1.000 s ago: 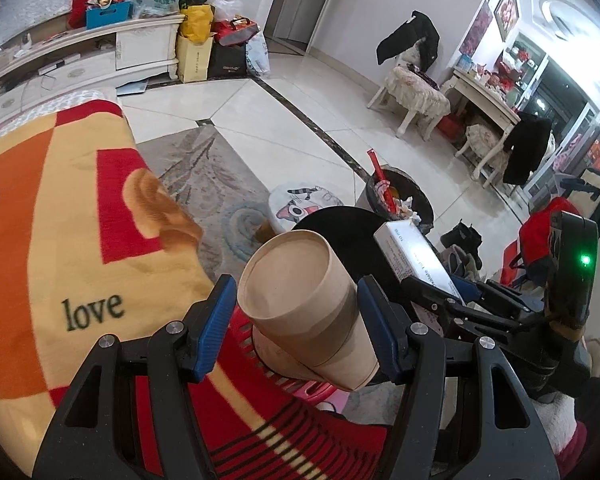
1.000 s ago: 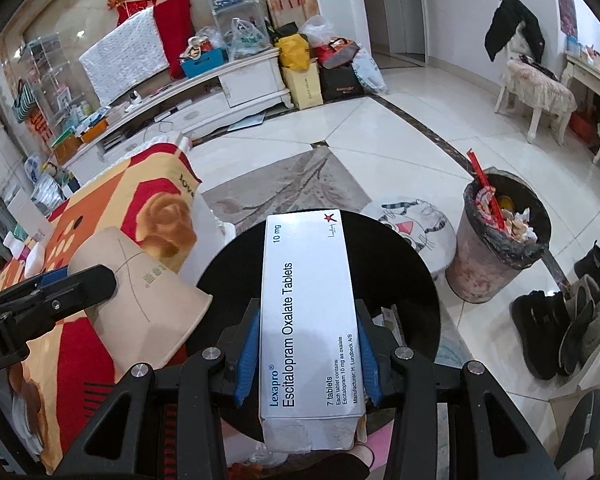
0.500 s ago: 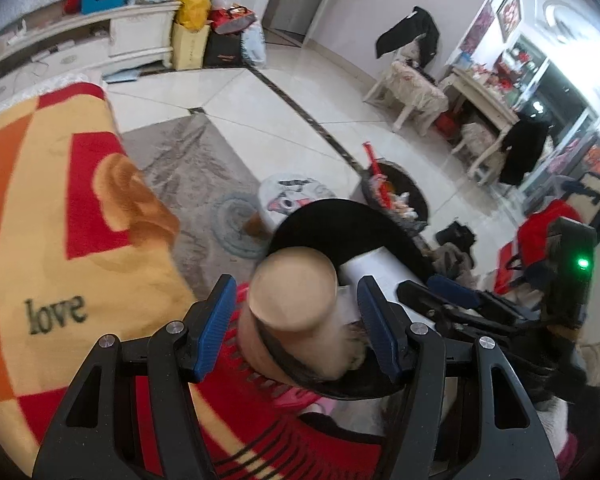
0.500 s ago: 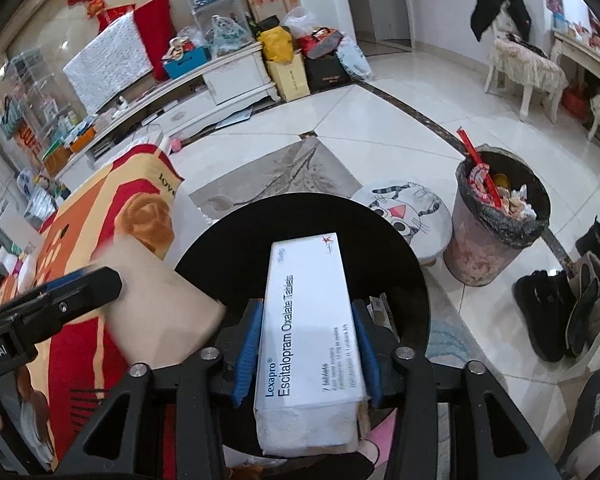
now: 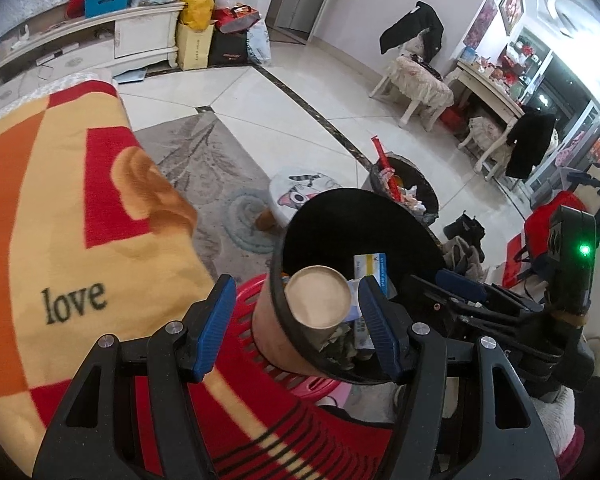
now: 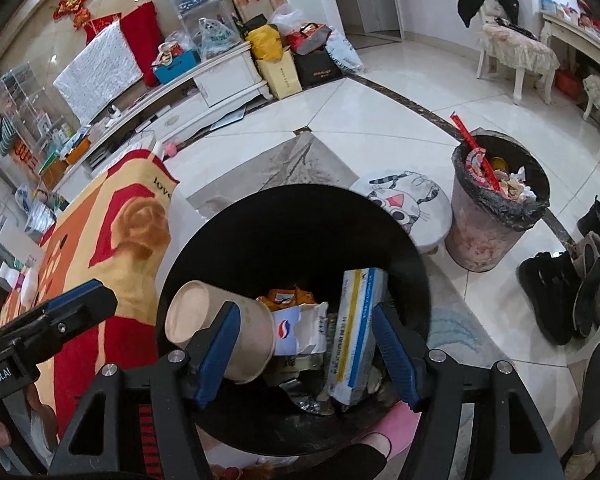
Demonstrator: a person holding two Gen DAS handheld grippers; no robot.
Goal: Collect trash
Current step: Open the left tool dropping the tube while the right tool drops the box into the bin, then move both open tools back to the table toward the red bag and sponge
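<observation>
A black bin [image 6: 268,220] holds trash. A brown paper cup [image 6: 220,332] lies bottom up inside it at the left, also in the left wrist view [image 5: 316,300]. A white medicine box [image 6: 356,332] stands on end in the bin at the right, among wrappers. My right gripper [image 6: 304,348] is open and empty above the bin. My left gripper [image 5: 296,328] is open and empty, just above the cup; the cup rests free in the black bin [image 5: 360,216].
A blanket [image 5: 60,240] with "love" on it covers the surface at left. A full second bin [image 6: 500,208] and a cat-print stool [image 6: 408,208] stand on the tiled floor. Boots [image 6: 572,288] lie at right. A red basket [image 5: 252,320] is beside the black bin.
Both grippers opened. The cup dropped from my left gripper and the medicine box from my right into the black bin. Both grippers now look down into it.
</observation>
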